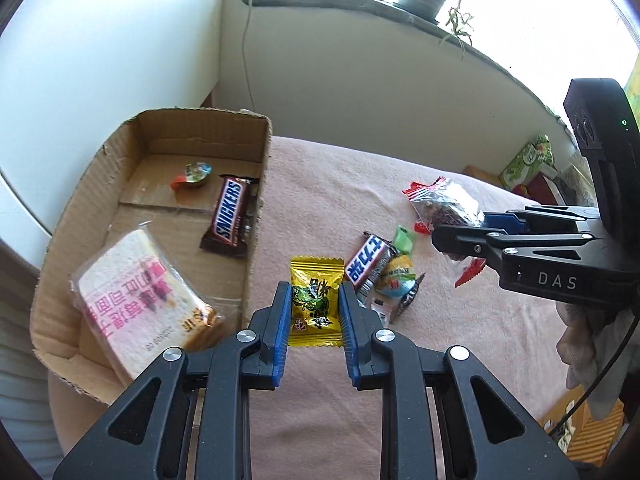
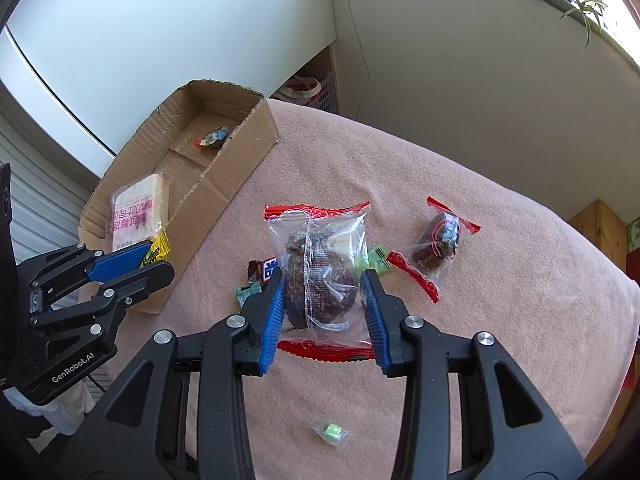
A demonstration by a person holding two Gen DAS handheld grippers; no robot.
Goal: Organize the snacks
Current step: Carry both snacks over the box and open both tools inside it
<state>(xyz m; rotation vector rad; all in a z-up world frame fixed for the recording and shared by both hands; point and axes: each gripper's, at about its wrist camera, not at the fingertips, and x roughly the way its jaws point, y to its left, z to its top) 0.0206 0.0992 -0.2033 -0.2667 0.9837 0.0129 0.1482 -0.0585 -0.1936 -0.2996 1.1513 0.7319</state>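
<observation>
Pink blanket (image 1: 328, 184): yellow packet (image 1: 316, 300) pinched between left fingers (image 1: 283, 312) (clear bag (image 2: 320, 276) between right fingers (image 2: 374, 316)).

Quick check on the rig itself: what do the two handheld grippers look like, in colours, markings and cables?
Both are matte black plastic linkage frames with silver pivot bolts and ribbed blue finger pads. The left gripper reads "GenRobot.AI" on its side in the right wrist view. The right gripper shows "DAS" lettering, a bulky black housing with a small green light, and a thin black cable hanging below it.
</observation>
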